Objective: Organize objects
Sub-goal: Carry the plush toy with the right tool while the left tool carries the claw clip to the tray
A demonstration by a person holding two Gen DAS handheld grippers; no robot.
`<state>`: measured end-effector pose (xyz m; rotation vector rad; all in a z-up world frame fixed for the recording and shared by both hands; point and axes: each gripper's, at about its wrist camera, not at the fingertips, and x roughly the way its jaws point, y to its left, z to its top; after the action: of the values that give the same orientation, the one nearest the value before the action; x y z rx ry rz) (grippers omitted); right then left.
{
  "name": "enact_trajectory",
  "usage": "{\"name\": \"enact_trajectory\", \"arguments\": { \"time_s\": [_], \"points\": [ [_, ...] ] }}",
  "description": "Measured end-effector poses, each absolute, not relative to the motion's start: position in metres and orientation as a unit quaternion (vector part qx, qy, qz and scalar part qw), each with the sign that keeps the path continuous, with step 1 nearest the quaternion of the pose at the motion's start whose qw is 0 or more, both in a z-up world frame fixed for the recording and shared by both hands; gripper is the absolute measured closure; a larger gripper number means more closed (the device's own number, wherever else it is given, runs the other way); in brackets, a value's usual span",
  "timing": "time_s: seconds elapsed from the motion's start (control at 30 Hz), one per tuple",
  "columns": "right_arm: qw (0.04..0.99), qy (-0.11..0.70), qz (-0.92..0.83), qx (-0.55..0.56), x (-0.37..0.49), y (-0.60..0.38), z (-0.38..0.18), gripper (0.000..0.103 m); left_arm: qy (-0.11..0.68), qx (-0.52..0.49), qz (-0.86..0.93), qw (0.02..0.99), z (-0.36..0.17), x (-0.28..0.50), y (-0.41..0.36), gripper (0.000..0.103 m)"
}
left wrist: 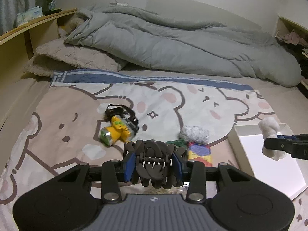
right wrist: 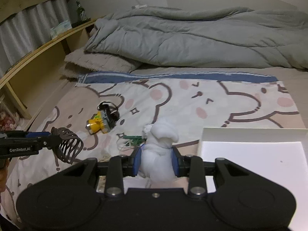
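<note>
My left gripper (left wrist: 154,160) is shut on a dark brown hair claw clip (left wrist: 154,150), held above the bear-print sheet; the clip (right wrist: 67,148) also shows at the left of the right wrist view. My right gripper (right wrist: 156,162) is shut on a white rolled cloth bundle (right wrist: 161,140), which hangs over the left part of an open white box (right wrist: 250,132). In the left wrist view the bundle (left wrist: 269,130) sits above the box (left wrist: 233,140). On the sheet lie a yellow headlamp (left wrist: 117,130), a grey fluffy ball (left wrist: 194,133), a multicoloured block (left wrist: 199,154) and a green item (left wrist: 176,143).
A crumpled grey duvet (left wrist: 173,44) and a beige pillow (left wrist: 77,59) fill the far half of the bed. A wooden shelf (left wrist: 28,25) along the left carries a green bottle (left wrist: 51,1) and a tissue pack (left wrist: 29,14). Loose white cord (right wrist: 125,144) lies by the green item.
</note>
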<state>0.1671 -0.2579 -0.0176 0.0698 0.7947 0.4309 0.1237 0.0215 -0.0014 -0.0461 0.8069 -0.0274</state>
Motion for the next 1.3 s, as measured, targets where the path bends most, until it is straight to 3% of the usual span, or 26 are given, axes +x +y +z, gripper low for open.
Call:
{"name": "enact_trajectory", "arguments": {
  "time_s": [0.6, 1.3],
  "points": [
    [0.915, 0.375, 0.128, 0.075, 0.137, -0.381, -0.02, 0.069, 0.382, -0.034, -0.109, 0.917, 0.006, 0.116, -0.089, 0.06],
    [0.889, 0.447, 0.084, 0.055, 0.123, -0.457, -0.071, 0.069, 0.463, -0.109, -0.129, 0.87, -0.054, 0.116, -0.227, 0.06]
  ]
}}
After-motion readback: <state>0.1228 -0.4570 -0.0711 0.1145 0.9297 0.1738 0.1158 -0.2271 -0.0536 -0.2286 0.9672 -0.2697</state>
